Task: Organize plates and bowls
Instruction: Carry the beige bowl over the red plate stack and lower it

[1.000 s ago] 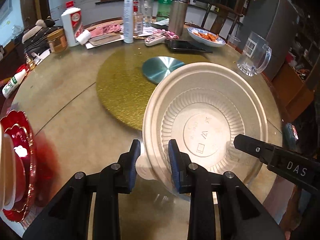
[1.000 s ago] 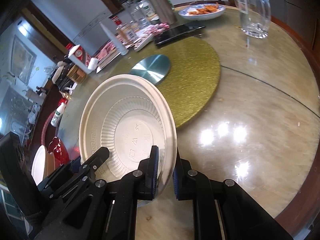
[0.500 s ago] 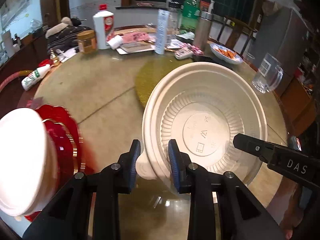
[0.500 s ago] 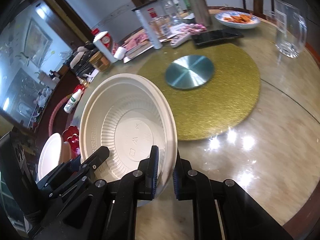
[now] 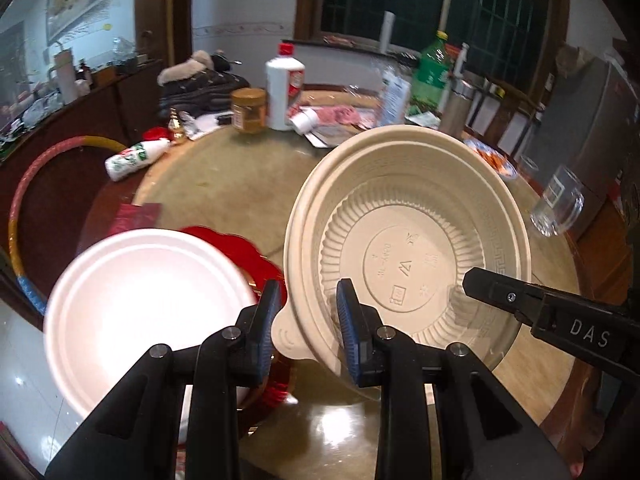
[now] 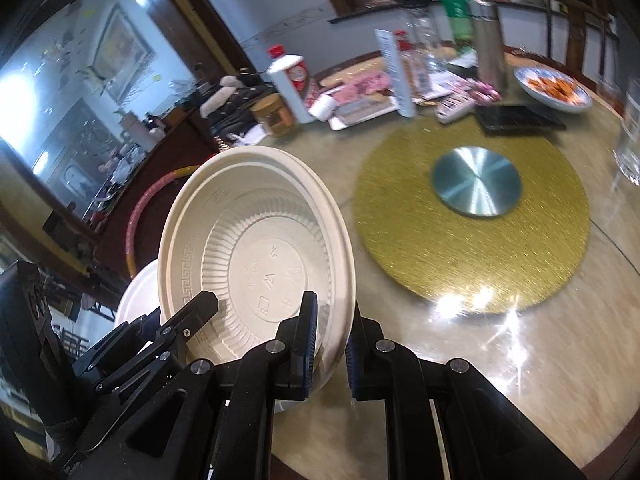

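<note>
Here both tongs grasp the same cream bowl (image 5: 408, 248), which is lifted off the round table (image 5: 224, 184) and tilted so its inside faces the cameras. In the left wrist view the left gripper (image 5: 308, 320) is at the bottom centre and clenched on the near left rim of the bowl, one blue pad outside the wall and one inside. At the right edge of this frame comes the black finger of the right gripper (image 5: 520, 300), which reaches over the opposite rim.

In the right wrist view the right gripper (image 6: 332, 340) is pressed on the right part of the bowl rim (image 6: 344, 280), the rim standing thin between its two pads. The left gripper (image 6: 168, 324) appears at the lower left, on the other side of the bowl.

Low left in the left wrist view lies a white bowl (image 5: 148, 312), very bright, on top of red plates (image 5: 248, 252) with scalloped edge; the cream bowl is just right of them, higher. Behind the bowl in the right wrist view the table carries a gold mat (image 6: 472, 232) with a steel disc (image 6: 476, 186) in its middle. At the right edge a glass mug (image 5: 558, 208) stands. Bottles and packets crowd the far side.
</note>
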The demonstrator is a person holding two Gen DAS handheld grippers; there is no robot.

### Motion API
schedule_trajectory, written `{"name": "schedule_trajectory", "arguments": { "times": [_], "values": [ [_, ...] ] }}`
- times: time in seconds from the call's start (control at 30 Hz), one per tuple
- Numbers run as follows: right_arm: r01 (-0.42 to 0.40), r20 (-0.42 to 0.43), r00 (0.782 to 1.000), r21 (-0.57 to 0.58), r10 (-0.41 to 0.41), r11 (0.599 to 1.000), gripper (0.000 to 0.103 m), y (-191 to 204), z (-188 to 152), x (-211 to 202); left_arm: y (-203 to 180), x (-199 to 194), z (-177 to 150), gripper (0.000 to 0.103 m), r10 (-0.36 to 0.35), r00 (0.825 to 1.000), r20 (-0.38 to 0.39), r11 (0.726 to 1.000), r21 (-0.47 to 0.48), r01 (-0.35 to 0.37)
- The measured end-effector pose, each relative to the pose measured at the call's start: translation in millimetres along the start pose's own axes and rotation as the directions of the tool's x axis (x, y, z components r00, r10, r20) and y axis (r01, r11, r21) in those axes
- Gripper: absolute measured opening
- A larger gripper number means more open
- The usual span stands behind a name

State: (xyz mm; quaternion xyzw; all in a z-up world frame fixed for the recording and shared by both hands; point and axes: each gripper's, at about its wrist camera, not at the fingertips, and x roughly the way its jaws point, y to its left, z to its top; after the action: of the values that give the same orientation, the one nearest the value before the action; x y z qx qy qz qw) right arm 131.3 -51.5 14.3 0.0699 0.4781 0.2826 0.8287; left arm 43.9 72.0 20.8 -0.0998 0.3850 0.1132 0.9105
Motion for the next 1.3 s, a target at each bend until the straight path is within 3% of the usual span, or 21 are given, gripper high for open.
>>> {"name": "schedule_trajectory", "arguments": {
  "times": [0.37, 0.83, 1.3],
  "values": [
    [-0.079, -0.018, 0.997, -0.108, 0.078, 0.991, 0.013, 64.7, 5.8, 12.2, 53.9, -30.3, 0.1, 0.026, 0.067, 0.996, 0.065, 0.995, -0.084, -0.062],
    [-0.145, -0.082, 0.988, -0.183, 0.131, 0.972, 0.013, 119.2, -0.2, 39.8, 98.7, -36.4, -10.7, 0.026, 0.157, 0.986, 0.054, 0.980, -0.131, -0.149],
    [-0.177, -0.131, 0.980, -0.225, 0.150, 0.958, 0.013, 149.9, -5.1, 57.9, 126.7, -44.6, -18.8, 0.026, 0.184, 0.982, 0.038, 0.970, -0.170, -0.175]
  ]
}}
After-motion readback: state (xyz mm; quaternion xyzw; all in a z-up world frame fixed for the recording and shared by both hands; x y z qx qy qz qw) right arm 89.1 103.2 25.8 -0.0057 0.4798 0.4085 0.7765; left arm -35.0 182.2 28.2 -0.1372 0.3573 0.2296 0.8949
